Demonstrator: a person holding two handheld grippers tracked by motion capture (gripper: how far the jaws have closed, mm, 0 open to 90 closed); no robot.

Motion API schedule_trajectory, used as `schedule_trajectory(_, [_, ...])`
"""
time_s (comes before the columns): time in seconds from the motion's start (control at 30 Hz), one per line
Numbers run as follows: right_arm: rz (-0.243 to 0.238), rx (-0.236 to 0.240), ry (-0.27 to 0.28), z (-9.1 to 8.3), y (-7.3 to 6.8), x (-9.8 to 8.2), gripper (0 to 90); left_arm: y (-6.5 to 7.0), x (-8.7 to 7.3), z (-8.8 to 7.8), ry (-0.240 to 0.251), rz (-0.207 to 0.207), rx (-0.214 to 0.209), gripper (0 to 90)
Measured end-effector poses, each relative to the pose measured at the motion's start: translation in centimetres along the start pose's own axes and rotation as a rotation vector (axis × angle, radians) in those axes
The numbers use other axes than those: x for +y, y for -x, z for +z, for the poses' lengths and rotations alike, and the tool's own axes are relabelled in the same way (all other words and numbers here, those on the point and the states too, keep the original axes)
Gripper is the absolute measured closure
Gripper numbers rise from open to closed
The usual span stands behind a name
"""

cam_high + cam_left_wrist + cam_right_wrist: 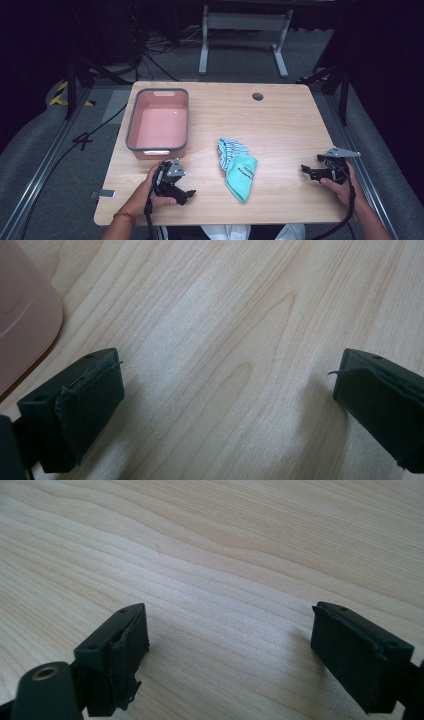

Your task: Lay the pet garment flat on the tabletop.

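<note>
A pink tub with a grey rim (pixel 129 125) stands at the table's left, holding nothing that I can see. Two cloths lie together at mid-table: a teal one (pixel 241 175) in front and a blue-and-white striped one (pixel 229 148) behind it. My left gripper (pixel 187 194) rests low on the wood near the front edge, just in front of the tub, open, with bare wood between its pads (pixel 95 405). My right gripper (pixel 306 170) sits at the table's right, pointing left toward the cloths, open over bare wood (pixel 225 630).
The wooden table (pixel 280 120) has a round cable hole (pixel 257 96) at the back. A corner of the pink tub (pixel 25 325) shows at the left of the left gripper view. Cables and a metal frame stand on the floor beyond.
</note>
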State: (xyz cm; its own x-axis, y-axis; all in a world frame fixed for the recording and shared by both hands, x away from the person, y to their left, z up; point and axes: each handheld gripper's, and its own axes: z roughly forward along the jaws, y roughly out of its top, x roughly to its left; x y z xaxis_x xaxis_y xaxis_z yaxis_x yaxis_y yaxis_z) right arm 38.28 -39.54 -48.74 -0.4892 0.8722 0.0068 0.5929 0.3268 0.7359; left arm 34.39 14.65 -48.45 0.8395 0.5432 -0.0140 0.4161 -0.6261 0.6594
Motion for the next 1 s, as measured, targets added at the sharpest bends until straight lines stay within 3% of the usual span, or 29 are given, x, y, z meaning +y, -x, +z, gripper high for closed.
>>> schedule_trajectory(0.43, [-0.015, 0.009, -0.006, 0.0, 0.1, 0.1, 16.1, 0.0, 0.0, 0.0, -0.001, 0.002, 0.003, 0.5])
schedule_trajectory(0.63, [-0.024, 0.021, 0.005, -0.2, 0.0, 0.4, 25.0, 0.0, 0.0, 0.0, -0.001, 0.002, 0.003, 0.5])
schedule_trajectory(0.77, [-0.035, 0.044, 0.044, -0.5, -0.9, 1.5, 33.6, 0.0, 0.0, 0.0, -0.001, 0.001, 0.003, 0.6])
schedule_trajectory(0.8, [-0.061, 0.064, 0.061, -0.8, -1.6, 2.1, 33.6, 0.0, 0.0, 0.0, -0.001, 0.001, 0.003, 0.6])
schedule_trajectory(0.97, [-0.096, 0.102, 0.095, -1.2, -3.0, 3.3, 35.5, 0.0, 0.0, 0.0, -0.001, 0.000, 0.002, 0.6])
schedule_trajectory(1.0, [-0.120, 0.126, 0.107, -1.4, -4.0, 4.0, 37.1, 0.0, 0.0, 0.0, -0.001, 0.001, 0.004, 0.6])
